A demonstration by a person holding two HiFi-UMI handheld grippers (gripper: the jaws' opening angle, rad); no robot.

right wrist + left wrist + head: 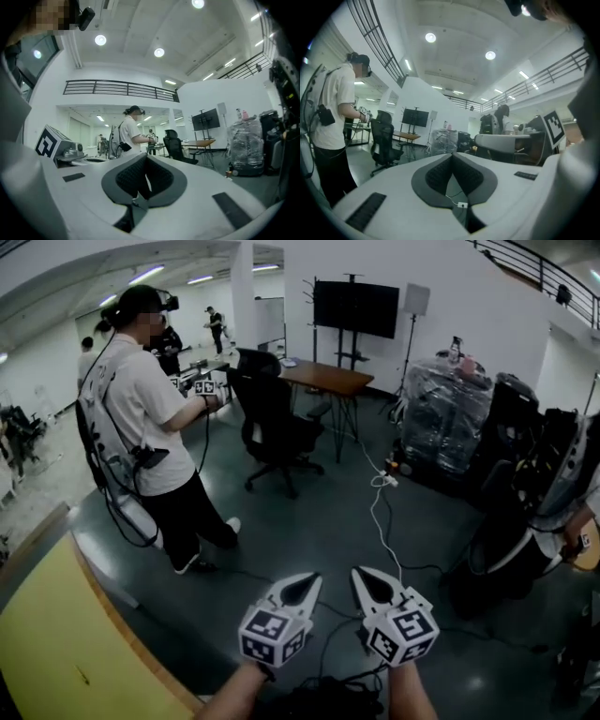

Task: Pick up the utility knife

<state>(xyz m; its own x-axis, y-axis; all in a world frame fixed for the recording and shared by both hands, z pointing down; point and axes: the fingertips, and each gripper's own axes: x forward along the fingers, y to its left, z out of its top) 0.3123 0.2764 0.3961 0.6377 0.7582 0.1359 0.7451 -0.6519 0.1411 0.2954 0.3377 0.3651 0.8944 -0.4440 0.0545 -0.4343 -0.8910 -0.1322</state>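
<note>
No utility knife shows in any view. In the head view my left gripper [302,588] and right gripper [372,584] are held side by side over the dark floor, both pointing out into the room. Each has its jaws closed together with nothing between them. The left gripper view has the left gripper [452,157] with its pads meeting, aimed at the room. In the right gripper view the right gripper [145,159] is likewise shut and empty.
A yellow-topped table [56,643] lies at the lower left. A person in a white shirt [141,409] stands ahead on the left. A black office chair [272,427], a wooden desk [323,378], plastic-wrapped equipment [448,413] and a white floor cable [380,521] lie ahead.
</note>
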